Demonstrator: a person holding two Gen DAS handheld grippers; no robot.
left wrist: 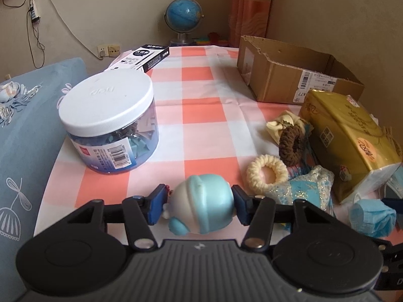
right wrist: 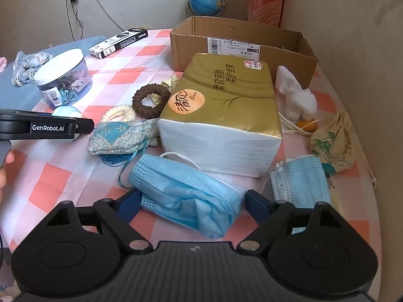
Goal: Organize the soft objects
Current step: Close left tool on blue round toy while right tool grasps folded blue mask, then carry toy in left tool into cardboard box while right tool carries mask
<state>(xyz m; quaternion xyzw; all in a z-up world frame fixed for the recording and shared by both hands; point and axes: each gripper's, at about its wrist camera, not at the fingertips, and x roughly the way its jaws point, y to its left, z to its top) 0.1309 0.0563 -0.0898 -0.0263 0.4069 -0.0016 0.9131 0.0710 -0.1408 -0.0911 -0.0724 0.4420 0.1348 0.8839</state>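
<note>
A soft light-blue and white toy figure [left wrist: 201, 201] lies on the checked tablecloth [left wrist: 196, 115]. My left gripper [left wrist: 199, 201] has a blue pad against each side of it. In the right wrist view a folded blue face mask [right wrist: 186, 191] lies between the wide jaws of my right gripper [right wrist: 192, 201], and the pads do not visibly squeeze it. Beside the toy are a cream scrunchie [left wrist: 267, 173], a brown scrunchie [left wrist: 292, 146] and a glittery blue pouch [left wrist: 309, 188]. An open cardboard box [right wrist: 191, 50] stands at the back.
A gold tissue pack [right wrist: 221, 105] sits mid-table in front of the box. A second mask [right wrist: 302, 181], a printed drawstring bag [right wrist: 332, 146] and a white plush [right wrist: 297, 95] lie on the right. A white-lidded jar [left wrist: 110, 123] and a pen box [left wrist: 141, 58] stand on the left, by a blue cushion [left wrist: 25, 130].
</note>
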